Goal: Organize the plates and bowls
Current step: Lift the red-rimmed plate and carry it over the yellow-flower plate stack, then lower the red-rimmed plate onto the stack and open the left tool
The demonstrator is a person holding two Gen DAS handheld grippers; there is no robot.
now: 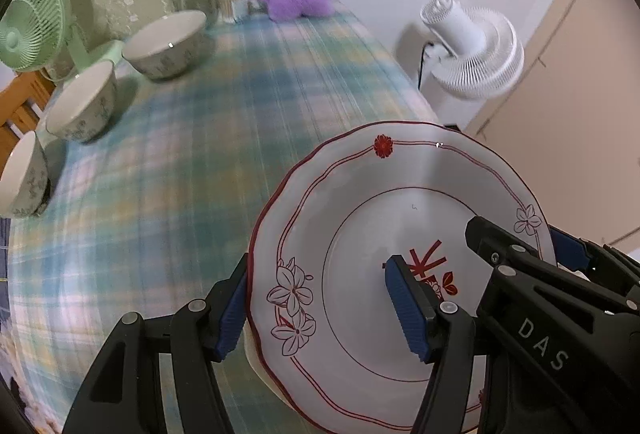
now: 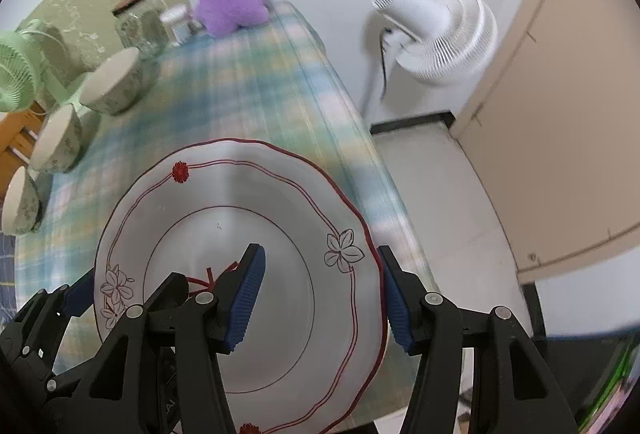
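Left gripper (image 1: 320, 306) and right gripper (image 2: 320, 298) each straddle an edge of the white scalloped ceramic plate with red floral trim (image 1: 380, 201), jaws wide, grip unconfirmed. Plate over plaid tablecloth (image 1: 180, 153); three white floral bowls (image 1: 82, 101) at 10 o'clock.

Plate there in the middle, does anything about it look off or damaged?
No chips or cracks show. The plate sits at the table's right edge, with a tool straddling its rim on each side: left, right. The three bowls stand upright.
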